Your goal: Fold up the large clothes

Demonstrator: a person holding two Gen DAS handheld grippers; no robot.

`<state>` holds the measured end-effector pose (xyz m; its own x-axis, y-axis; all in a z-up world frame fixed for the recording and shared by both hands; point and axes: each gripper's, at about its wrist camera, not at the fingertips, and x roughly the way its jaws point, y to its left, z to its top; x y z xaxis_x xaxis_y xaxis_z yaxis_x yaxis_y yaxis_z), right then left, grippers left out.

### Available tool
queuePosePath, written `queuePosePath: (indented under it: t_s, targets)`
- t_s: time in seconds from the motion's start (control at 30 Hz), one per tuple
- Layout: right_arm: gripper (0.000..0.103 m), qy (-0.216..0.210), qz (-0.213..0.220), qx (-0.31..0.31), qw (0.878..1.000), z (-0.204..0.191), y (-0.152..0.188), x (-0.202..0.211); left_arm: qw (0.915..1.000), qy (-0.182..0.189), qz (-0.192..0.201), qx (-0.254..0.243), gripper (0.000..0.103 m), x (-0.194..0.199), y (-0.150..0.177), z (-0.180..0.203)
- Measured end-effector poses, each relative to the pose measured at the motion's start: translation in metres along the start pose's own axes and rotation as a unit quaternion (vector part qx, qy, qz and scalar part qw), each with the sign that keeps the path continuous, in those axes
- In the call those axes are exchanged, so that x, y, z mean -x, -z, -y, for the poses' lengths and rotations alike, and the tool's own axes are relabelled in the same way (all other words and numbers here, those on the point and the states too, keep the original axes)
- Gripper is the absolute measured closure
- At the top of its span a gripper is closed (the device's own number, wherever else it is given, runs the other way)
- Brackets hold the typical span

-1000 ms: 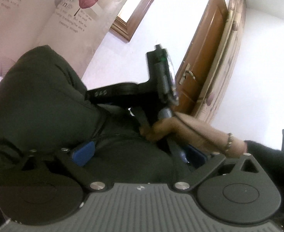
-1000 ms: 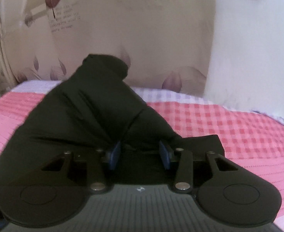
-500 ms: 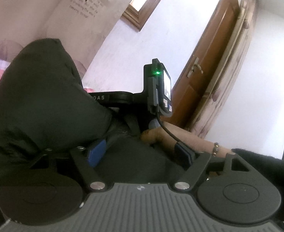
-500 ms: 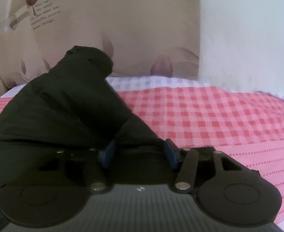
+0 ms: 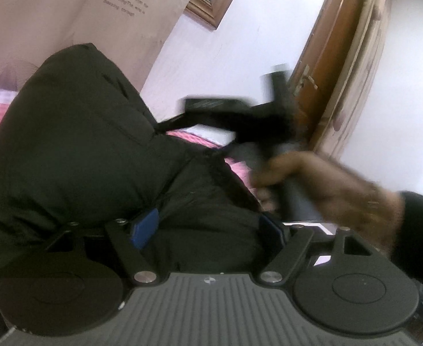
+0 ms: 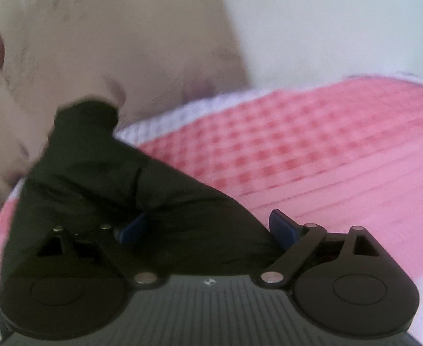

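Note:
A large black padded garment (image 5: 76,150) lies bunched on the pink checked bed; it also shows in the right wrist view (image 6: 102,178). My left gripper (image 5: 208,227) is open, its blue pads wide apart with black cloth lying between them. My right gripper (image 6: 208,227) is open too, with the garment's edge between its pads. In the left wrist view the right gripper (image 5: 240,118) and the hand holding it (image 5: 321,184) are blurred, lifted above the garment.
The pink checked bed cover (image 6: 312,155) spreads to the right. A beige leaf-print curtain (image 6: 96,43) hangs behind the bed. A wooden door (image 5: 335,57) and white wall (image 5: 240,37) stand beyond.
Both grippers' jaws have opened wider on the black garment. The right gripper has swung right and up, blurring its view; the garment bulk sits further left in it.

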<state>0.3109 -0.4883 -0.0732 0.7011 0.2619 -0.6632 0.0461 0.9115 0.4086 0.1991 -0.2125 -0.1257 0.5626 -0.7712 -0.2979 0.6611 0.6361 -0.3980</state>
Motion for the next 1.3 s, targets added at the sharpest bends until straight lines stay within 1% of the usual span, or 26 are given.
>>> queuePosePath:
  t_s: [0.07, 0.13, 0.2, 0.27, 0.33, 0.37, 0.47, 0.53, 0.57, 0.67, 0.7, 0.77, 0.8, 1.0, 1.1, 1.13, 1.17, 1.2, 1.23, 1.27, 1.3]
  targets:
    - [0.011, 0.004, 0.044, 0.024, 0.999, -0.006, 0.004, 0.044, 1.0000, -0.004, -0.001, -0.005, 0.026, -0.001, 0.000, 0.002]
    - [0.011, 0.003, 0.076, 0.057, 0.995, -0.013, 0.019, 0.087, 0.9999, -0.007, -0.001, -0.008, 0.025, -0.001, 0.001, 0.003]
    - [0.011, 0.005, 0.090, 0.086, 0.992, -0.021, 0.041, 0.117, 0.9999, -0.008, -0.001, -0.009, 0.025, -0.001, 0.001, 0.003]
    - [0.011, 0.024, 0.101, 0.111, 0.988, -0.026, 0.072, 0.137, 0.9999, -0.010, 0.000, -0.011, 0.025, 0.000, 0.002, 0.004]
    - [0.011, 0.054, 0.108, 0.136, 0.983, -0.030, 0.100, 0.146, 0.9998, -0.012, 0.000, -0.014, 0.025, 0.000, 0.003, 0.006]
    - [0.011, 0.063, 0.108, 0.139, 0.982, -0.029, 0.113, 0.146, 0.9998, -0.013, 0.000, -0.014, 0.025, 0.000, 0.003, 0.006]
    - [0.011, 0.067, 0.095, 0.120, 0.986, -0.024, 0.140, 0.143, 0.9997, -0.018, -0.001, -0.019, 0.025, -0.001, 0.004, 0.007]
    - [0.011, 0.072, 0.084, 0.102, 0.989, -0.016, 0.149, 0.136, 0.9996, -0.019, -0.002, -0.022, 0.025, -0.002, 0.003, 0.008]
    - [0.011, 0.068, 0.081, 0.086, 0.991, -0.012, 0.152, 0.134, 0.9995, -0.021, -0.003, -0.023, 0.025, -0.002, 0.003, 0.009]
    - [0.009, 0.053, 0.068, 0.040, 0.995, 0.002, 0.151, 0.125, 0.9993, -0.025, -0.005, -0.028, 0.025, -0.002, 0.003, 0.009]
    - [0.004, 0.050, 0.064, 0.027, 0.996, 0.006, 0.152, 0.122, 0.9993, -0.025, -0.005, -0.029, 0.025, -0.002, 0.003, 0.009]
    - [0.000, 0.045, 0.052, -0.003, 0.998, 0.016, 0.156, 0.115, 0.9992, -0.026, -0.006, -0.030, 0.025, -0.002, 0.003, 0.009]
    - [0.000, 0.042, 0.054, -0.006, 0.998, 0.018, 0.158, 0.114, 0.9992, -0.026, -0.007, -0.030, 0.025, -0.002, 0.003, 0.009]
    - [0.000, 0.073, 0.047, 0.034, 0.996, 0.006, 0.159, 0.107, 0.9989, -0.030, -0.009, -0.035, 0.025, -0.002, 0.003, 0.010]
    - [0.000, 0.059, 0.032, 0.024, 0.997, 0.014, 0.148, 0.111, 0.9990, -0.029, -0.008, -0.034, 0.025, -0.002, 0.002, 0.010]
    - [0.000, 0.062, 0.031, 0.017, 0.997, 0.015, 0.142, 0.114, 0.9990, -0.029, -0.007, -0.034, 0.025, -0.002, 0.002, 0.010]
    - [0.000, 0.075, 0.052, 0.021, 0.996, 0.011, 0.136, 0.126, 0.9990, -0.028, -0.007, -0.035, 0.025, -0.002, 0.003, 0.009]
    - [0.000, 0.083, 0.092, 0.041, 0.992, 0.001, 0.128, 0.144, 0.9990, -0.027, -0.006, -0.035, 0.024, -0.001, 0.003, 0.009]
    - [0.000, 0.076, 0.126, 0.064, 0.987, -0.011, 0.120, 0.160, 0.9990, -0.025, -0.006, -0.036, 0.023, -0.002, 0.004, 0.010]
    - [0.000, 0.054, 0.154, 0.085, 0.983, -0.022, 0.109, 0.174, 0.9990, -0.024, -0.006, -0.037, 0.022, -0.002, 0.004, 0.010]
    - [0.000, 0.020, 0.171, 0.106, 0.979, -0.035, 0.097, 0.184, 0.9990, -0.024, -0.006, -0.038, 0.022, -0.002, 0.004, 0.011]
